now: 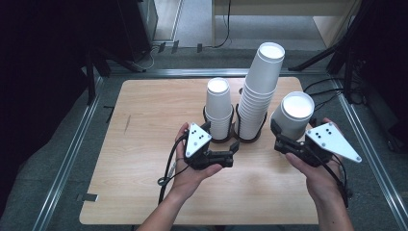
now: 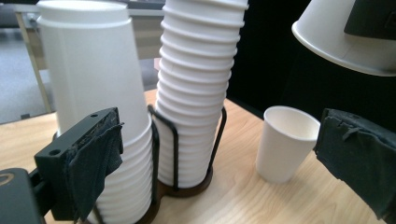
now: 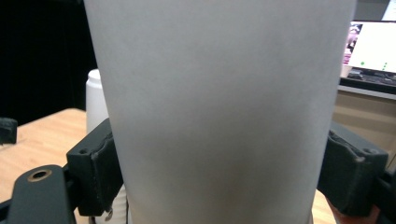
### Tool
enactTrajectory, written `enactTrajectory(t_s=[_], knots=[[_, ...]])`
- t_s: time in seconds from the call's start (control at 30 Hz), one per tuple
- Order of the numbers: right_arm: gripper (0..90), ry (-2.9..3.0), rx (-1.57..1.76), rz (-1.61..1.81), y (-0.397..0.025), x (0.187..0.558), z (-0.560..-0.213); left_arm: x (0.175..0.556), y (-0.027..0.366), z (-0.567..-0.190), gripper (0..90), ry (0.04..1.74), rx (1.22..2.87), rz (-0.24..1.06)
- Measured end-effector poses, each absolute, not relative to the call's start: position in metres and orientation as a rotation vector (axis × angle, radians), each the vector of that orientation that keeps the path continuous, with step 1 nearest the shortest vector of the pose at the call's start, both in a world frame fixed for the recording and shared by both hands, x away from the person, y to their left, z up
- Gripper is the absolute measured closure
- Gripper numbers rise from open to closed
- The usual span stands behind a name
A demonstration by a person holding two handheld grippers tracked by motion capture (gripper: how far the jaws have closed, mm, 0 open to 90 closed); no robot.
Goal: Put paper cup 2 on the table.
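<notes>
One paper cup [image 1: 294, 114], upside down, sits clamped in the right claw [image 1: 281, 137], lifted off the table [image 1: 144, 144] near its right edge, just beside the tall stack [image 1: 257, 94] it probably belongs to; the left claw [image 1: 230, 155] gapes, jaws apart and holding nothing, by the short stack [image 1: 219, 108]; both stacks stand in a wire holder [image 2: 173, 140] toward the far edge; one upright cup [image 2: 286, 142] stands apart.

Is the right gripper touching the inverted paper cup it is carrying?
Touching. In the right gripper view, both black jaws of the right gripper press against the sides of the inverted cup.
</notes>
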State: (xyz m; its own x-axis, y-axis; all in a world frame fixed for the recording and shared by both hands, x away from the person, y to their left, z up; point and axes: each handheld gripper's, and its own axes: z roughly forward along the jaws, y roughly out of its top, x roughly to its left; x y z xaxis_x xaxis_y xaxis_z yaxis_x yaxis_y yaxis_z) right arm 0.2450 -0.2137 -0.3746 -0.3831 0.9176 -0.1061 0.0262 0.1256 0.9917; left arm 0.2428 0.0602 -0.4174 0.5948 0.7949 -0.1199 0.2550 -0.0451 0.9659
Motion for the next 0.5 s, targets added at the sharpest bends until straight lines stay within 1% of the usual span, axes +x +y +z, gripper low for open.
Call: enactTrajectory(t_s=[0.23, 0.33, 0.37, 0.5], knots=[[14.2, 1.635, 0.895, 1.301, -0.206, 0.241, -0.391, 0.232, 0.075, -0.434, 0.0, 0.926, 1.598, 0.511], [14.1, 1.652, 0.896, 1.303, -0.204, 0.238, -0.395, 0.233, 0.079, -0.437, 0.0, 0.940, 1.596, 0.479], [14.1, 1.666, 0.891, 1.298, -0.201, 0.235, -0.399, 0.230, 0.083, -0.435, 0.0, 0.934, 1.603, 0.494], [14.1, 1.691, 0.854, 1.243, -0.196, 0.232, -0.409, 0.226, 0.086, -0.435, 0.0, 0.926, 1.605, 0.486]])
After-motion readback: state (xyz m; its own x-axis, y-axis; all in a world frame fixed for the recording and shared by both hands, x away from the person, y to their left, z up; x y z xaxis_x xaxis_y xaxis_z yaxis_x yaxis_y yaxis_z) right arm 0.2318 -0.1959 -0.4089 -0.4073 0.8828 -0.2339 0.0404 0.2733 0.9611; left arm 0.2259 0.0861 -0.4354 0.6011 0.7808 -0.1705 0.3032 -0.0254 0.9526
